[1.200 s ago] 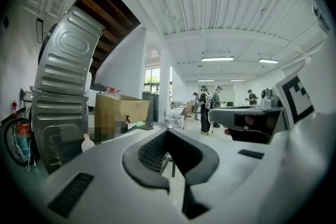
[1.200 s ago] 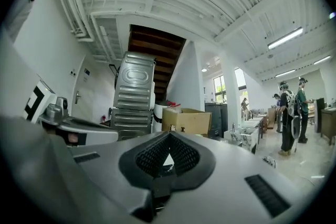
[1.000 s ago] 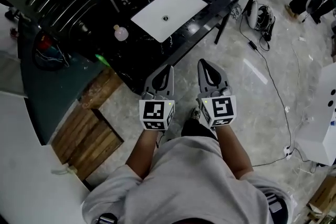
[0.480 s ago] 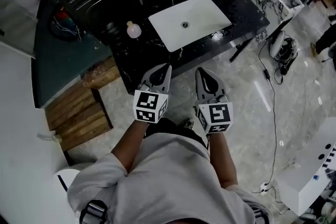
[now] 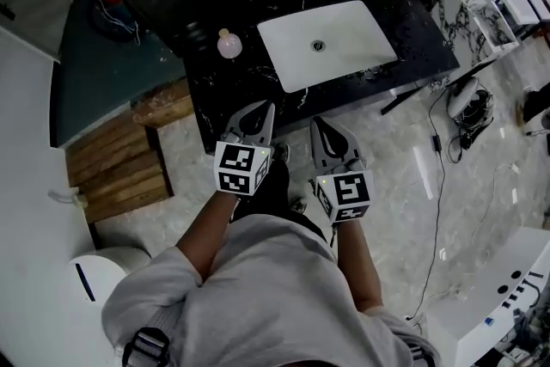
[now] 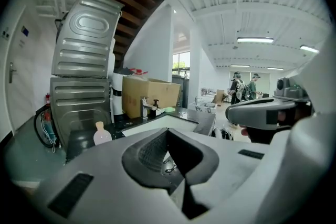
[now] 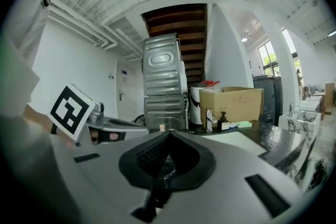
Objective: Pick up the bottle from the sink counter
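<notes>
Right gripper (image 7: pixel 168 134) closed, bottle (image 7: pixel 162 127) mostly hidden

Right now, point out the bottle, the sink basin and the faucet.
bottle (image 5: pixel 229 45): head view, on its round pink body.
sink basin (image 5: pixel 348 56): head view, on the bare white floor of the bowl.
faucet (image 6: pixel 144 107): left gripper view, on its upright body.

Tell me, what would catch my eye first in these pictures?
Two grey handheld tools, the left gripper and the right gripper, both shut and empty, point side by side toward a black sink counter. Set into the counter is a bright white basin, and a small pink bottle stands left of it in the head view.
</notes>
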Tool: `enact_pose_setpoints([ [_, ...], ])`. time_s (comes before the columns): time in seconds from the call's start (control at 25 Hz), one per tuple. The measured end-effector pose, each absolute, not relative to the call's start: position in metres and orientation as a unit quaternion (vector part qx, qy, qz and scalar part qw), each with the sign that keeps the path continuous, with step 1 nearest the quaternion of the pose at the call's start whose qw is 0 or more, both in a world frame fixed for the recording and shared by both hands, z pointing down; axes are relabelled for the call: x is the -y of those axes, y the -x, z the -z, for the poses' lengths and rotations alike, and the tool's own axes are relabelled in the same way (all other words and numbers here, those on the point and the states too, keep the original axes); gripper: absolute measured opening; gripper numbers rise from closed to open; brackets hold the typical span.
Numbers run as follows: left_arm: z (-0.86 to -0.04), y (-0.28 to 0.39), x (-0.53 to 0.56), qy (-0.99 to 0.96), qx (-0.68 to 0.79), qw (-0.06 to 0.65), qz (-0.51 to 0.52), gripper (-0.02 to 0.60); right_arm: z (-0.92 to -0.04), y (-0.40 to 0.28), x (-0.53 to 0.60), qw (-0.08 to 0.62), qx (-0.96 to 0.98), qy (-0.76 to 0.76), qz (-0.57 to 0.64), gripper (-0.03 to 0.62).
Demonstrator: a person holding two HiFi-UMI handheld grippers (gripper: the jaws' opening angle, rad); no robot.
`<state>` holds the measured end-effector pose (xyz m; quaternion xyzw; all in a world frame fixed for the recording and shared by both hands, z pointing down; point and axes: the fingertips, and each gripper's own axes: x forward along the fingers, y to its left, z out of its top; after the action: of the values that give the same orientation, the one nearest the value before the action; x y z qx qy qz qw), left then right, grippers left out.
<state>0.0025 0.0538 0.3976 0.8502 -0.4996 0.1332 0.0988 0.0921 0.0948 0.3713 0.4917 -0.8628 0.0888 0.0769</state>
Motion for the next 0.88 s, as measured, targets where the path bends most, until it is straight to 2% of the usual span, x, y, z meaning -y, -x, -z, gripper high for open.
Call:
enact_pose_setpoints([
  [0.2,-0.401,0.016,-0.025,-0.836,0.527,0.079,-0.130,0.014,-0.375,-0.076,-0.074,0.096,0.879,-0.460,-0.076,0.009],
  [0.88,-0.437,0.098,0.076,-0.789,0.587,0.123,-0.133,0.014,-0.392,-0.001,0.041,0.137,0.914,-0.375,-0.075,0.009],
])
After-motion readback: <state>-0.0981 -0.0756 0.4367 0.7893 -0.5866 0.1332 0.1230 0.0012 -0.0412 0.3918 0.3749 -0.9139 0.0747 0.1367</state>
